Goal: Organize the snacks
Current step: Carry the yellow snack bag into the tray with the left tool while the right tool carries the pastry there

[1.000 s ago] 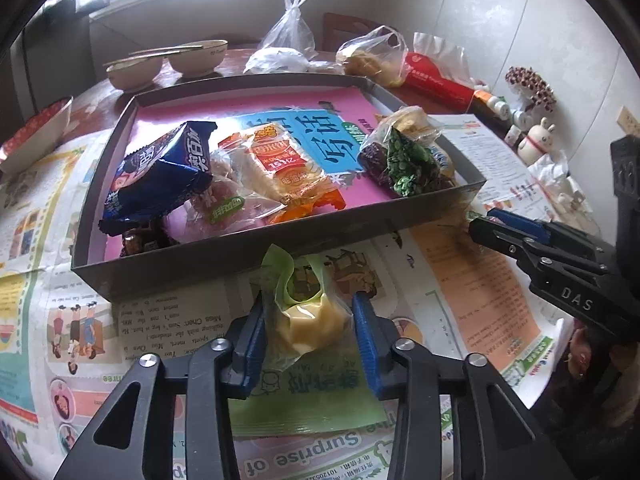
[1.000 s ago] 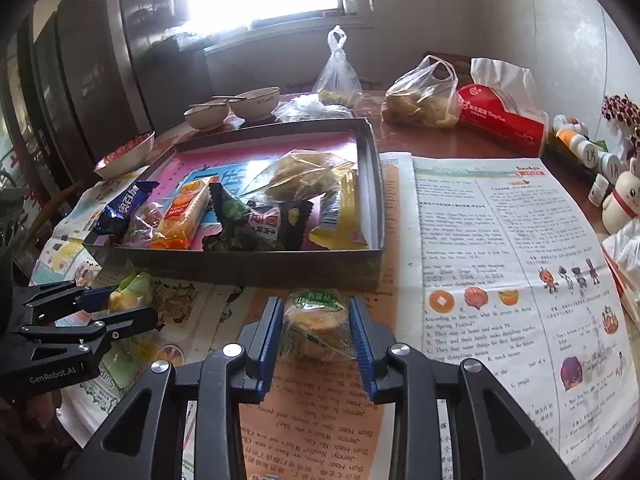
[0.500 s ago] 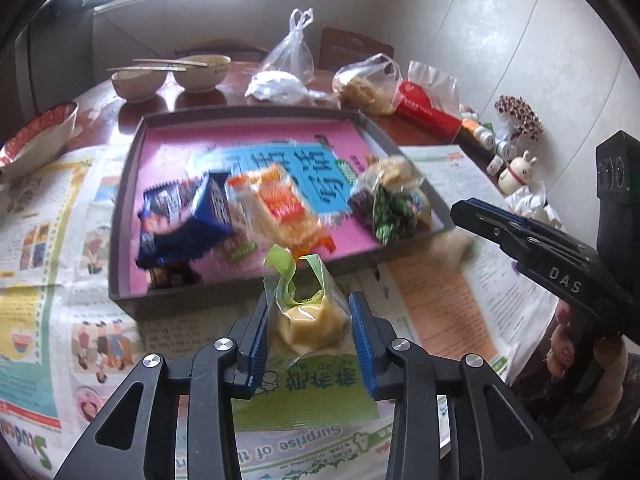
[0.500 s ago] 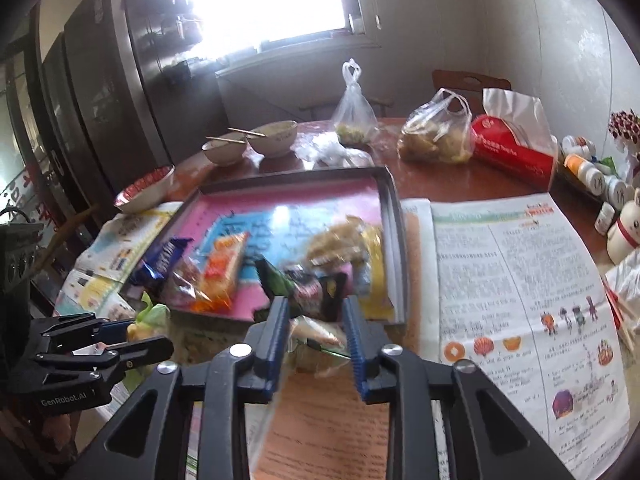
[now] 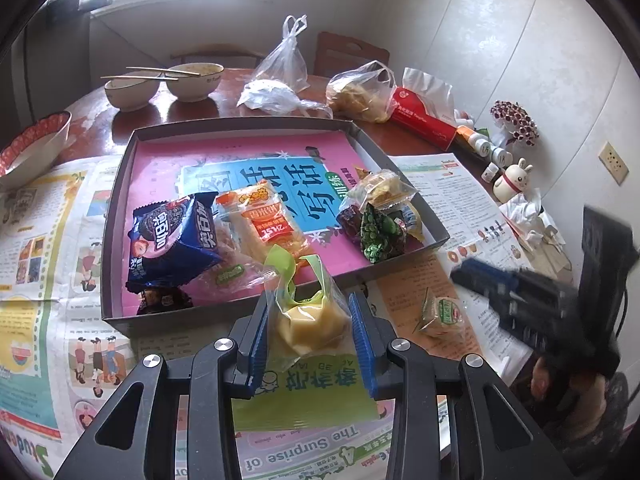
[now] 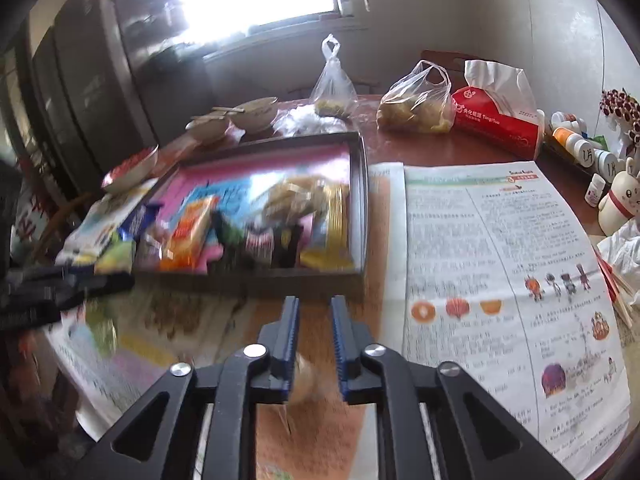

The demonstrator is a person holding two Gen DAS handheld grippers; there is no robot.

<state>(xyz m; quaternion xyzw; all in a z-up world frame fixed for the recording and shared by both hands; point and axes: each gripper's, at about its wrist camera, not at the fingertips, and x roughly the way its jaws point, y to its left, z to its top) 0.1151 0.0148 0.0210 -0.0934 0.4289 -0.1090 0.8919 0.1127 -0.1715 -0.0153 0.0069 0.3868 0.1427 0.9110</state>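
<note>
Pinching a yellow snack (image 5: 310, 320) in a clear wrapper with green ends, between the blue pads of the left gripper (image 5: 308, 304), over the newspaper (image 5: 424, 184) just short of the tray's near wall. Alongside, narrowly parted and just opening: the right gripper (image 6: 315, 306), clamping nothing, with a small green-labelled snack (image 5: 440, 314) lying loose on the newspaper by its tips. Farther on, heaped inside the grey tray (image 5: 120, 200): a blue packet (image 5: 172, 236), an orange packet (image 5: 268, 220), a green packet (image 5: 378, 232). Beyond, on the wooden table: two bowls (image 5: 132, 90), plastic bags (image 5: 360, 94), a red tissue pack (image 5: 424, 120).
</note>
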